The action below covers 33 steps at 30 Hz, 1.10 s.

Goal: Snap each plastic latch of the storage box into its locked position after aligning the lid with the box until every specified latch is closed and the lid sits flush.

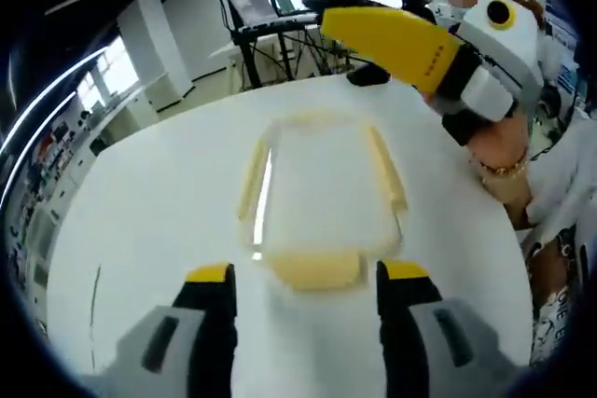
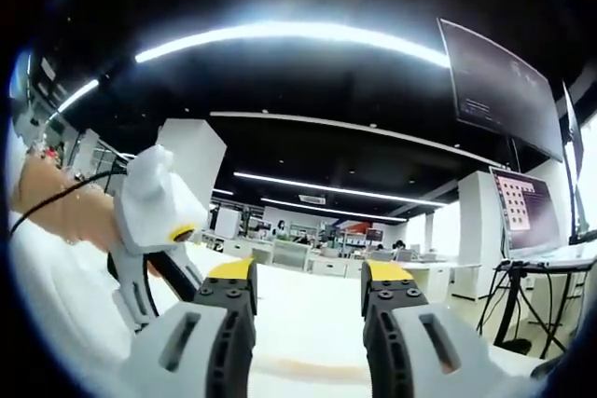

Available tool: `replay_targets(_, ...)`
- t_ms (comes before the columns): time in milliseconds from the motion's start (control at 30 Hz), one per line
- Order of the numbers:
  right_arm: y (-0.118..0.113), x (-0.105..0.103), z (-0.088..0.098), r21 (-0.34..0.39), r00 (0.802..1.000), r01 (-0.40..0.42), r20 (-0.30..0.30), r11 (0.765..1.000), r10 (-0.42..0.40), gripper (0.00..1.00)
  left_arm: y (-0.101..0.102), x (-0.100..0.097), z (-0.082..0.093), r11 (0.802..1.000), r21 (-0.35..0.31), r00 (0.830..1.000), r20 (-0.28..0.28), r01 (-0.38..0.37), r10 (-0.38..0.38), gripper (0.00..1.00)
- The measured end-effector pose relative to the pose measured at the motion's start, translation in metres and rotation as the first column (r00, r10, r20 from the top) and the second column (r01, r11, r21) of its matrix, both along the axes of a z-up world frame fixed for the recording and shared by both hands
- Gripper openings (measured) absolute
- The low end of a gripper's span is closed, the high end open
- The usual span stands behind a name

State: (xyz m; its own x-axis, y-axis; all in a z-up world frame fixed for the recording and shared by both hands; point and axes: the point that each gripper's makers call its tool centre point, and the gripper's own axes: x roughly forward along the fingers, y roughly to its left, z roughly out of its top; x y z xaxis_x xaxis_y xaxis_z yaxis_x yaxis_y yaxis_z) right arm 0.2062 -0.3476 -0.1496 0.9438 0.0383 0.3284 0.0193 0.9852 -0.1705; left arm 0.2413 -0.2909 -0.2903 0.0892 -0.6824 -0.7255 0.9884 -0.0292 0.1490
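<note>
The storage box (image 1: 322,204) with yellow latches is seen on the white table (image 1: 168,230), just beyond the released left gripper (image 1: 305,279), while the right gripper (image 2: 309,277), also released, is held above.

Left gripper view looks down on table (image 1: 140,230); right faces room.

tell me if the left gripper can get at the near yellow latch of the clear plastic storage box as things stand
Probably yes: the left gripper is open, the near yellow latch lies between its tips, and nothing sits between them on the white table.
</note>
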Motion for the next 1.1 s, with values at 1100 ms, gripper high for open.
replay_targets(1100, 0.007, 0.008, -0.006, 0.031, 0.998, -0.053, -0.032, 0.998, 0.054, 0.44, -0.001, -0.004, -0.02, 0.995, 0.087, 0.998, -0.062, 0.038, -0.033, 0.4)
